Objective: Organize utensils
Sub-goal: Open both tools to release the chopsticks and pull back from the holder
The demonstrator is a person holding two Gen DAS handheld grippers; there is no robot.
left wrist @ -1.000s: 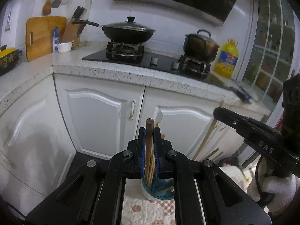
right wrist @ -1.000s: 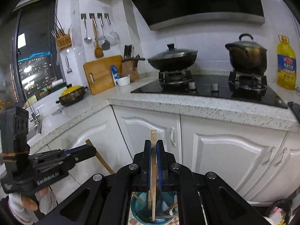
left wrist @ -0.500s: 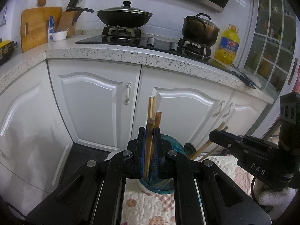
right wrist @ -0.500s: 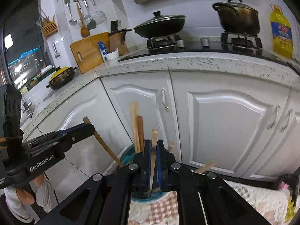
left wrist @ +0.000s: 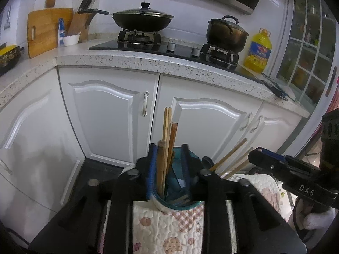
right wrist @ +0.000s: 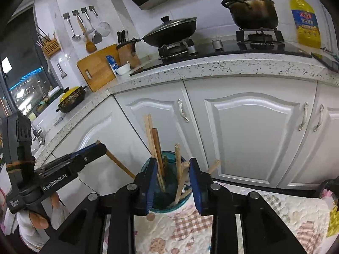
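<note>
A teal cup [left wrist: 178, 207] [right wrist: 161, 201] holding several wooden chopsticks [left wrist: 168, 135] [right wrist: 155, 146] stands on a quilted patterned cloth [left wrist: 165, 228]. My left gripper [left wrist: 169, 165] straddles the cup, its jaws opening. A round-ended chopstick [left wrist: 161, 165] leans on the left pad, clear of the other pad. My right gripper [right wrist: 172, 169] also straddles the cup with jaws opening, and a pale chopstick [right wrist: 180, 169] stands loose between them. Each gripper shows in the other's view: the right gripper [left wrist: 254, 156] and the left gripper [right wrist: 99, 150].
White cabinet doors [left wrist: 110, 122] rise just behind the cup under a speckled counter [right wrist: 211, 65]. On it stand a lidded wok [left wrist: 142, 19], a pot [left wrist: 226, 33], a yellow oil bottle [left wrist: 257, 53] and a cutting board [left wrist: 46, 29]. White-gloved hands hold both grippers.
Both grippers came down over the cup with a chopstick pinched in each, then their jaws parted; the chopsticks now stand in the cup.
</note>
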